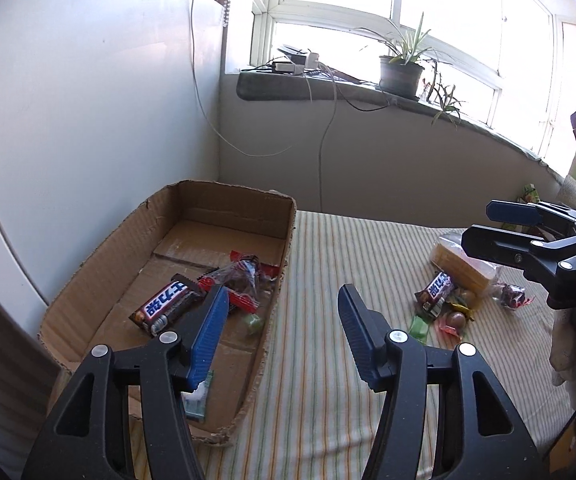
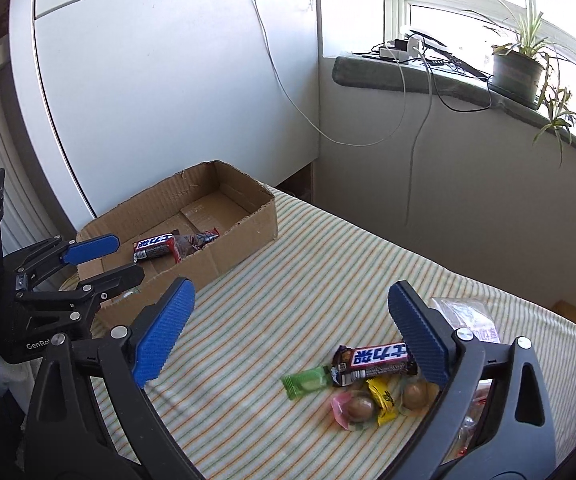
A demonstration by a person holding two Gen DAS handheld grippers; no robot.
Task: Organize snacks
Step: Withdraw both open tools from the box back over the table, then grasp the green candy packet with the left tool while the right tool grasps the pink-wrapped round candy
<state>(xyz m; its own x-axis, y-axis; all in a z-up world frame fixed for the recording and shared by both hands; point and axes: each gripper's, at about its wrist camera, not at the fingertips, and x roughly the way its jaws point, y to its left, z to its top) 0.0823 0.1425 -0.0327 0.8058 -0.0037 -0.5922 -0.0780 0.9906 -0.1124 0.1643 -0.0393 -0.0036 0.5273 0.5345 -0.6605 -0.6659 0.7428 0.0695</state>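
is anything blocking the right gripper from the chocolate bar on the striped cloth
Nothing visible. The right gripper is open, and the chocolate bar lies uncovered beside its right finger, with small candies just in front of it.

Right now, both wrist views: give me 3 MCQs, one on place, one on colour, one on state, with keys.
1. Where does the cardboard box sit?
A. on the striped cloth
B. on the windowsill
C. on the floor

2. What colour is the flat candy wrapper left of the loose chocolate bar?
A. blue
B. green
C. white

3. How does the right gripper stand?
A. shut on the bar
B. shut on nothing
C. open, holding nothing

Key:
1 A, the box rests on the striped cloth.
2 B, the wrapper is light green.
3 C, the blue pads stand wide apart with only cloth between them.
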